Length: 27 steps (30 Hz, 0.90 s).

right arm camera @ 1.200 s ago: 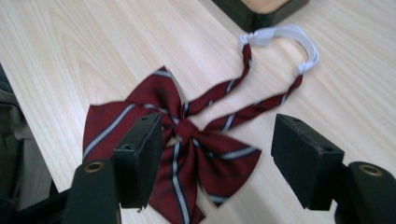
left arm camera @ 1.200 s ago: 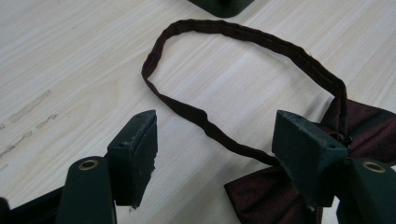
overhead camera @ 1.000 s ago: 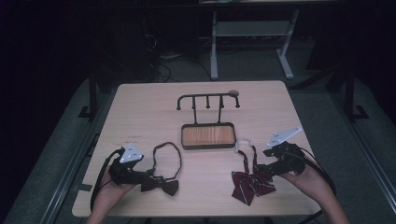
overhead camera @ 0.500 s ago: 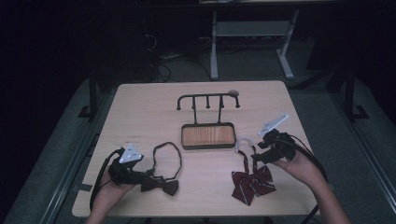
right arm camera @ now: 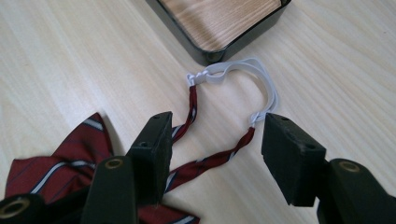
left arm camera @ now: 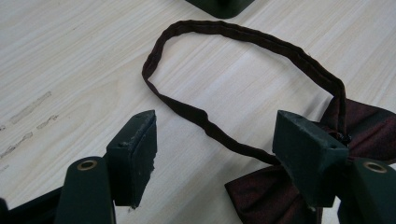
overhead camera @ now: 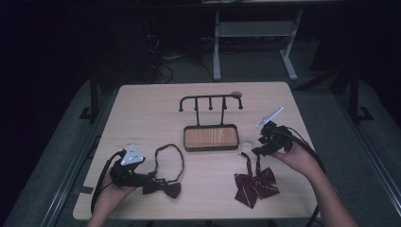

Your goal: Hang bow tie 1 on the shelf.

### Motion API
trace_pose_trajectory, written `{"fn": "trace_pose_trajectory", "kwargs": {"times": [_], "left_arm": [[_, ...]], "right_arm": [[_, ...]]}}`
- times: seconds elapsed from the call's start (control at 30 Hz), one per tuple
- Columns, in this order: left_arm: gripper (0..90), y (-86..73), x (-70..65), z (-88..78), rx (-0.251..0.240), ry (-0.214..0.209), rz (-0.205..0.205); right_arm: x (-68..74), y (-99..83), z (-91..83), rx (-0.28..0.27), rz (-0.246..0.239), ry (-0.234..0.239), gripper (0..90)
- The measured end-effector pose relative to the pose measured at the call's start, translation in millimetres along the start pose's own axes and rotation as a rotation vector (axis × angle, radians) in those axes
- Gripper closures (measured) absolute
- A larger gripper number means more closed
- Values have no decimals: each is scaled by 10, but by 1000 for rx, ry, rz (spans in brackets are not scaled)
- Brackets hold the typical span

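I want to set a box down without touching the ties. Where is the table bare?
The bare table left of the hook stand and behind the dark bow tie is open, as is the far right corner. The near edge is crowded: left gripper by the dark tie, right gripper above the striped bow tie.

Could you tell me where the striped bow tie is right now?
In the high view, the striped bow tie lies on the table's near right, just below the right gripper and right of the wooden stand's base.
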<state>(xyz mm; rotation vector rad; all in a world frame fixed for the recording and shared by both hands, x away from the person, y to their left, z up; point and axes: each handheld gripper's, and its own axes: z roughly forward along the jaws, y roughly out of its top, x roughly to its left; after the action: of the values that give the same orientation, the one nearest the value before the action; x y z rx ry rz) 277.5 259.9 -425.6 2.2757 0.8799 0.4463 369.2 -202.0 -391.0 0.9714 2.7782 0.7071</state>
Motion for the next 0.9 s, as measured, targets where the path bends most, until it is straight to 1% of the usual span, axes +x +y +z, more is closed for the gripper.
{"fn": "trace_pose_trajectory", "kwargs": {"times": [0.07,0.2,0.3,0.47,0.57,0.7,0.77,0.9], "left_arm": [[312,1,2,-4,-2,-1,3],[312,-2,6,-9,-1,0,2],[312,0,5,-10,-4,0,0],[312,1,0,-3,-1,0,6],[312,-2,4,-4,-1,1,2],[312,-5,7,0,1,0,1],[311,-5,4,3,2,-1,2],[311,-4,7,-2,0,1,3]], "right_arm": [[-26,34,34,7,-6,-2,432],[-81,91,92,29,3,-2,433],[-125,114,130,33,15,-1,440],[-191,128,251,79,31,-12,453],[-243,126,329,107,47,-9,478],[-302,116,393,135,67,-14,504],[-317,116,421,148,71,-24,506],[-332,121,462,165,80,-28,518]]}}
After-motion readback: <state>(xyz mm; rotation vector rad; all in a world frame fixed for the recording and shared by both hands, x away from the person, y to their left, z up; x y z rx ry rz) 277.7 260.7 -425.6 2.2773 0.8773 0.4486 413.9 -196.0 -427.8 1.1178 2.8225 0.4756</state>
